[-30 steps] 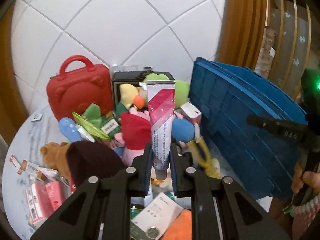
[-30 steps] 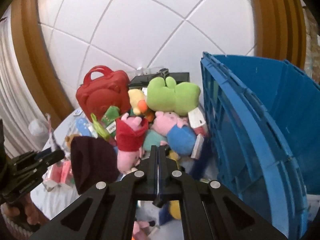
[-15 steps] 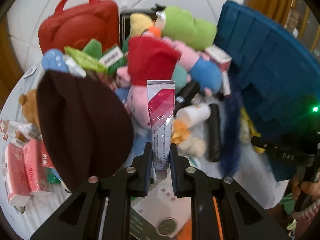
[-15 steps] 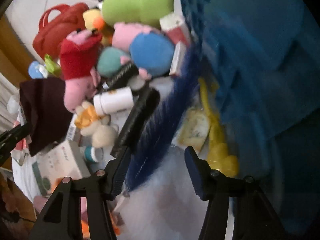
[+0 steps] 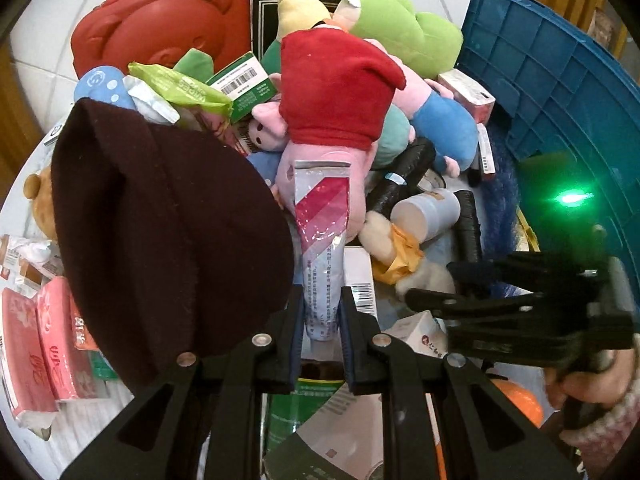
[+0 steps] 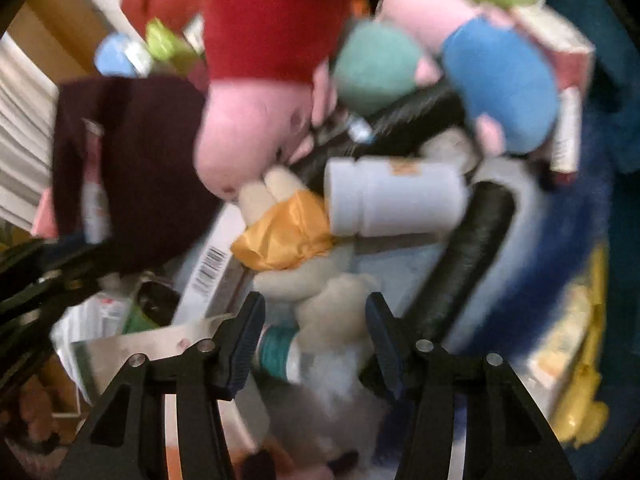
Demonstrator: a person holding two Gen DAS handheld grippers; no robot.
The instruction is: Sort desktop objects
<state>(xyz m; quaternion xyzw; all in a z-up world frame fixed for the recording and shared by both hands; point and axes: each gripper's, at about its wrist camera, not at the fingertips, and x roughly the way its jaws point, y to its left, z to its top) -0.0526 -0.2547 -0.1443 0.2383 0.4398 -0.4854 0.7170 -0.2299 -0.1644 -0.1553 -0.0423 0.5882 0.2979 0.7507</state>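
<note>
Left claw (image 5: 321, 322) clamps flat glossy tube (image 5: 322, 240); right claw (image 6: 313, 330) just spread, straddling fuzzy plush (image 6: 320, 300).

1. Crumpled lime-green plastic packet (image 5: 182, 90): "WIPES" partly legible.
2. Green-and-white cardboard box (image 5: 243, 84): barcode, digits unreadable.
3. Pink tissue packs (image 5: 40, 344): white script, unclear.
4. White-and-pink striped tube (image 5: 322, 236): fine print, too small.
</note>
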